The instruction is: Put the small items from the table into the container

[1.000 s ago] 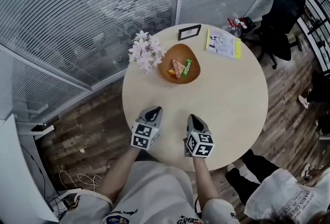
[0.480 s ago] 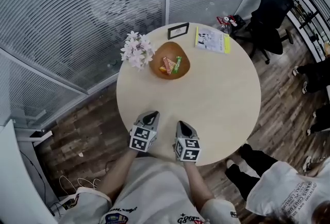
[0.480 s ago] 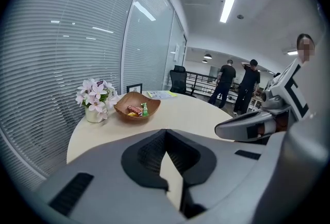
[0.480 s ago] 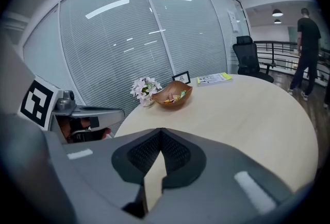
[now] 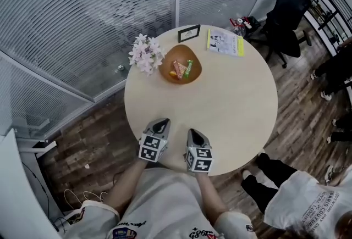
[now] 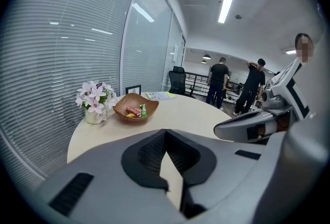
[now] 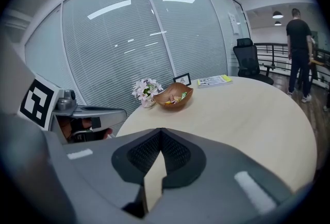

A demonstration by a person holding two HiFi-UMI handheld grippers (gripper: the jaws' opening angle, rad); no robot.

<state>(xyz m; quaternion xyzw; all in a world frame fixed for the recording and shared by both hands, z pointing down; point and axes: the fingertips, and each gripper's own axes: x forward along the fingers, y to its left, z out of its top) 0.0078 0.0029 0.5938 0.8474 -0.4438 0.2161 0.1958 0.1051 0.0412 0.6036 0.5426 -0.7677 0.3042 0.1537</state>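
Small items (image 5: 182, 69), wrapped snack-like packets, lie inside the wooden bowl (image 5: 165, 67) at the far left of the round worktop (image 5: 225, 103).

Head view: The flowers (image 5: 144, 54) stand just left of the bowl. A picture frame (image 5: 188, 33) and a booklet (image 5: 225, 43) sit at the far edge. My left gripper (image 5: 160, 122) and right gripper (image 5: 195, 133) rest side by side over the near edge, well apart from the bowl. I see no loose item on the bare surface, so I judge the gathering done.

Left gripper view: My left gripper (image 6: 165, 131) is clenched on nothing, with pale worktop showing past its tips. The bowl (image 6: 121, 112) and its small items (image 6: 136, 111) are far ahead, beside the flowers (image 6: 94, 97). The right gripper (image 6: 252, 125) shows at the right.

Right gripper view: My right gripper (image 7: 161, 133) is likewise clenched and empty. The bowl (image 7: 169, 104) lies far ahead, to the left of the booklet (image 7: 213, 81).

To finish well, I should scan behind the flowers for a stray packet and leave the frame and booklet alone. I should also hold both grippers low and clear of the bowl.
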